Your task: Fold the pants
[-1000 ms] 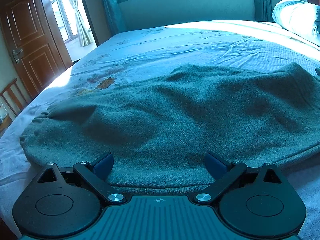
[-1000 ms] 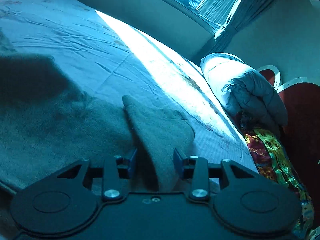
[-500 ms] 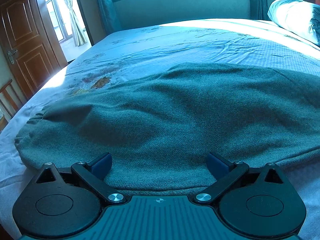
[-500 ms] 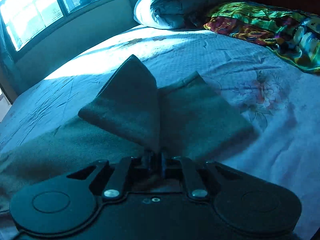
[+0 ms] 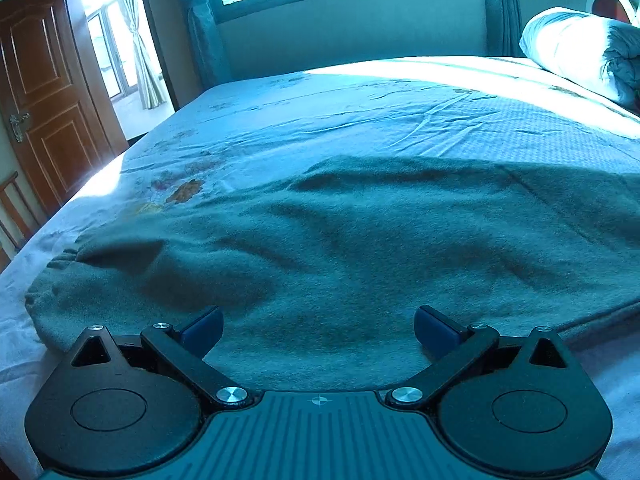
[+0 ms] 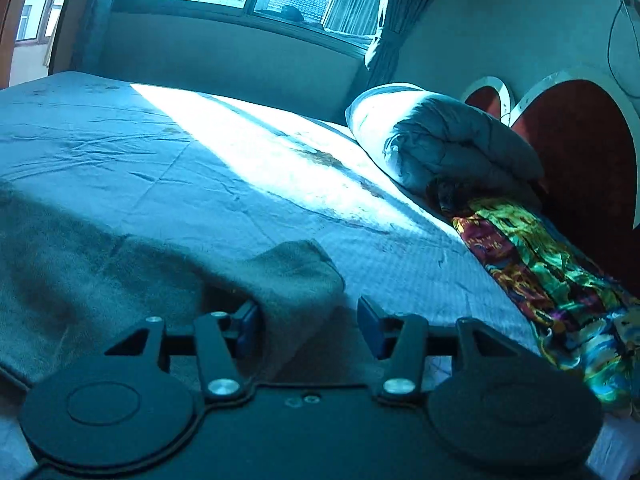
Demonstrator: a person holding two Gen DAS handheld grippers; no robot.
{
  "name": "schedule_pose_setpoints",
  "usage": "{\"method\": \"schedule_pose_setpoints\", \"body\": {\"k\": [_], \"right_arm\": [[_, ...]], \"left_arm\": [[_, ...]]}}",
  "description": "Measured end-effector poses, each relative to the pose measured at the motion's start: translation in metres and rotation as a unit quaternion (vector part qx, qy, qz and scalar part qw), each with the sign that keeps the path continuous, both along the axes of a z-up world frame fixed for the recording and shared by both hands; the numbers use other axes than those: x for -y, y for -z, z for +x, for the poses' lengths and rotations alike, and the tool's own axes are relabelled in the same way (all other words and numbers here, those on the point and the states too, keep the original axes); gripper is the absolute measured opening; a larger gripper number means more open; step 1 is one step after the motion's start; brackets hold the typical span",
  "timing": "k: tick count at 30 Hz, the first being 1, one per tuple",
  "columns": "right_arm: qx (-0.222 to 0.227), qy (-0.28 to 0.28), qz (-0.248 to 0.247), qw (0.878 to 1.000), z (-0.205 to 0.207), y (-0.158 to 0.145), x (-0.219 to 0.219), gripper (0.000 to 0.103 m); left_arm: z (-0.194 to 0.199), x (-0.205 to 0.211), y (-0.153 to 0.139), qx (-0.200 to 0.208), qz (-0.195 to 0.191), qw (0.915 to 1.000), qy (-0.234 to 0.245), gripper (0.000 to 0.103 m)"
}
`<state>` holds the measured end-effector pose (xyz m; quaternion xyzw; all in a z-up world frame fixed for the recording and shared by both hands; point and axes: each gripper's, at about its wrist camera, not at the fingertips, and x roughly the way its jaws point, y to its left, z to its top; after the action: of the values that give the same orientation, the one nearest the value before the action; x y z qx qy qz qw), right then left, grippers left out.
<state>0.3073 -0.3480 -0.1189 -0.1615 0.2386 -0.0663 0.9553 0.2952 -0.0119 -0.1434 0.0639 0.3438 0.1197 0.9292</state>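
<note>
Pants (image 5: 360, 248) — between open left claw (image 5: 318, 326) fingers

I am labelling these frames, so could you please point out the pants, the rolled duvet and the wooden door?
pants (image 5: 360, 248): left wrist view, wrinkled middle.
rolled duvet (image 6: 448, 148): right wrist view, grey side.
wooden door (image 5: 44, 92): left wrist view, panel.

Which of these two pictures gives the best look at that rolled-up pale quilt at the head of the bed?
The right wrist view. There the rolled pale padded quilt shows nearly whole, lying against the red headboard above a bright patterned cloth. In the left wrist view the quilt sits at the far right edge, cut off by the frame.
</note>
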Motion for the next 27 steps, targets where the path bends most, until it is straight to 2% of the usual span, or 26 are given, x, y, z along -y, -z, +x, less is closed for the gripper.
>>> {"method": "schedule_pose_setpoints", "body": {"k": [2,3,4,5,7,8,9,10,11,12,13,14,15,16,18,20,22,23,24,25,26,27], "right_arm": [[-0.011,-0.011,-0.008,1.0,0.008,0.0,-0.005,0.043],[-0.02,-0.015,-0.015,1.0,0.012,0.003,-0.005,0.039],[-0.033,-0.006,-0.017,0.999,0.016,0.005,-0.002,0.028],[-0.044,0.012,0.009,0.999,0.018,0.004,0.008,0.0],[-0.04,0.047,0.107,0.992,0.009,-0.002,0.041,0.0],[-0.028,0.071,0.159,0.984,-0.002,-0.002,0.061,0.0],[-0.023,0.082,0.224,0.971,-0.014,-0.001,0.081,0.0],[-0.02,0.093,0.285,0.954,-0.025,0.003,0.097,0.0],[-0.012,0.107,0.349,0.931,-0.039,0.013,0.113,0.0],[-0.007,0.121,0.382,0.916,-0.048,0.024,0.123,0.0],[-0.01,0.139,0.39,0.91,-0.053,0.036,0.129,0.0],[-0.024,0.144,0.381,0.913,-0.053,0.044,0.13,0.003],[-0.029,0.134,0.378,0.916,-0.055,0.052,0.133,0.002],[-0.019,0.126,0.386,0.913,-0.06,0.053,0.136,0.002],[-0.009,0.124,0.393,0.911,-0.063,0.049,0.139,0.012],[-0.004,0.126,0.405,0.906,-0.063,0.045,0.144,0.017],[-0.001,0.132,0.434,0.891,-0.065,0.044,0.15,0.015],[0.004,0.138,0.428,0.893,-0.068,0.04,0.149,0.012],[0.0,0.151,0.411,0.899,-0.072,0.035,0.146,0.015],[-0.006,0.164,0.409,0.898,-0.078,0.033,0.143,0.016],[-0.008,0.162,0.424,0.891,-0.086,0.032,0.14,0.017],[-0.009,0.124,0.438,0.89,-0.091,0.031,0.13,0.017]], "left_arm": [[0.008,0.019,0.0,-0.008,-0.025,0.9995,0.016,0.101],[0.012,0.029,0.001,-0.01,-0.033,0.9992,0.02,0.101],[0.015,0.039,0.003,-0.017,-0.032,0.9991,0.022,0.101],[0.018,0.045,0.006,-0.022,-0.028,0.9991,0.023,0.101],[0.022,0.048,0.012,-0.032,-0.042,0.9986,0.01,0.101],[0.022,0.045,0.014,-0.033,-0.057,0.9978,0.005,0.101],[0.021,0.043,0.015,-0.031,-0.06,0.9977,0.005,0.102],[0.02,0.042,0.015,-0.029,-0.06,0.9978,0.003,0.103],[0.02,0.041,0.016,-0.028,-0.059,0.9979,0.004,0.103],[0.019,0.042,0.016,-0.027,-0.058,0.9979,0.004,0.103],[0.019,0.043,0.016,-0.028,-0.056,0.9981,0.004,0.103],[0.02,0.043,0.017,-0.029,-0.053,0.9982,0.006,0.103],[0.02,0.043,0.017,-0.03,-0.052,0.9982,0.007,0.103],[0.02,0.042,0.016,-0.032,-0.051,0.9981,0.01,0.103],[0.019,0.042,0.015,-0.035,-0.049,0.9981,0.015,0.103],[0.019,0.041,0.013,-0.036,-0.05,0.9979,0.016,0.103],[0.019,0.042,0.011,-0.038,-0.049,0.9979,0.019,0.103],[0.019,0.042,0.011,-0.039,-0.046,0.998,0.02,0.103],[0.018,0.041,0.01,-0.038,-0.045,0.998,0.021,0.103],[0.016,0.041,0.008,-0.037,-0.044,0.9981,0.021,0.103],[0.015,0.041,0.007,-0.033,-0.043,0.9983,0.02,0.103],[0.013,0.04,0.005,-0.026,-0.039,0.9987,0.017,0.103]]}}
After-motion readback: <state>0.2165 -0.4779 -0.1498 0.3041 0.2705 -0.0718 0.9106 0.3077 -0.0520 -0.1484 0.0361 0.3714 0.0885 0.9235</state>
